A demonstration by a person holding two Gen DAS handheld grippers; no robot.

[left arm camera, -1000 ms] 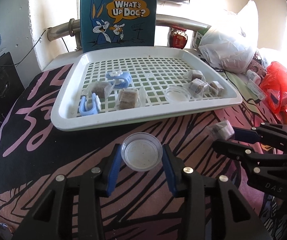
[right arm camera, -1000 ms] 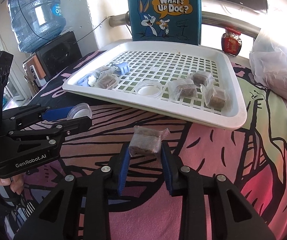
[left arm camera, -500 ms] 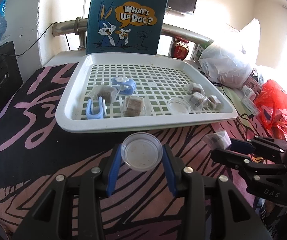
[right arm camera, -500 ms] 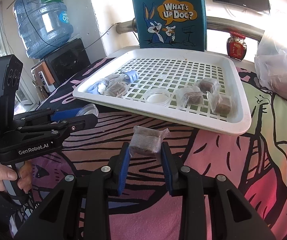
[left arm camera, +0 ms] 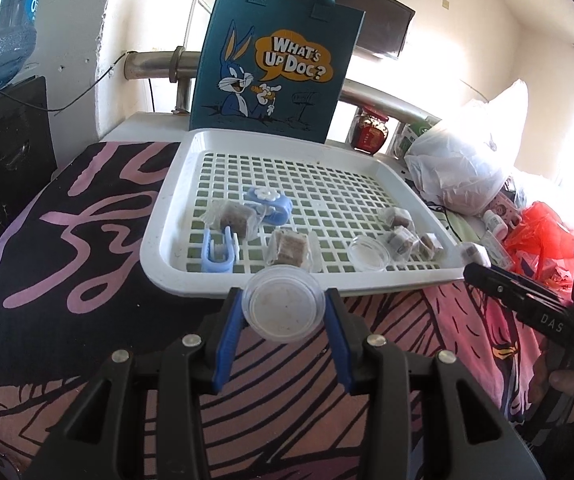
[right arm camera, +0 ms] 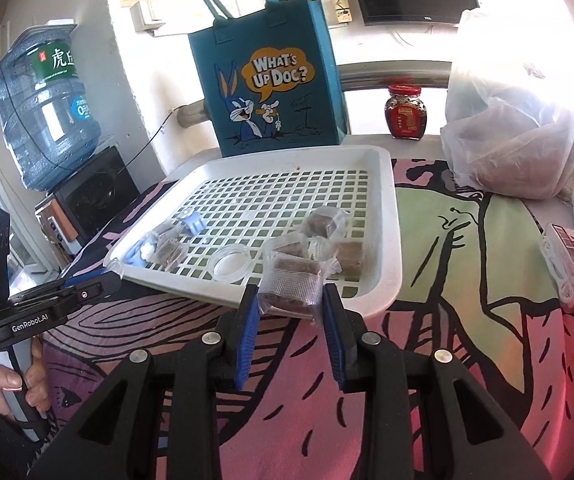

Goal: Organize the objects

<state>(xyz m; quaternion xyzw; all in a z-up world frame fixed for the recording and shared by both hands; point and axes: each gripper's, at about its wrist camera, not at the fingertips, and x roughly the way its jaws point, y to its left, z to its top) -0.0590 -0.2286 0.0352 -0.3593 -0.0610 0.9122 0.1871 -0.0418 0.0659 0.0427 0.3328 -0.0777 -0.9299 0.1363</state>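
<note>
**Both loads held short of the tray's near rim**

Nearest in the left wrist view, the left gripper has its jaws closed against the rim of a small clear round dish, which is held roughly level and lifted clear of the patterned cloth covering the worktop. In the right wrist view the right gripper has its jaws pinched on the two short sides of a wrapped brown block, with the block's long axis running across between the blue pads.

The relation that matters is straight ahead. The white slotted tray lies directly beyond both sets of jaws, its near rim just past the dish on the left and at or under the front of the block on the right. Judging from that, the right load is the closer to being over the grid, so each hand seems to need only a short forward carry and a lowering.

Just inside the rim sit a second clear dish, several wrapped blocks and two blue clips. The blocks cluster towards the right half of the tray, the clips to the left.

Farther back, a blue cartoon tote bag stands upright behind the tray, with a red-lidded jar and a full white plastic bag to its right.
</note>
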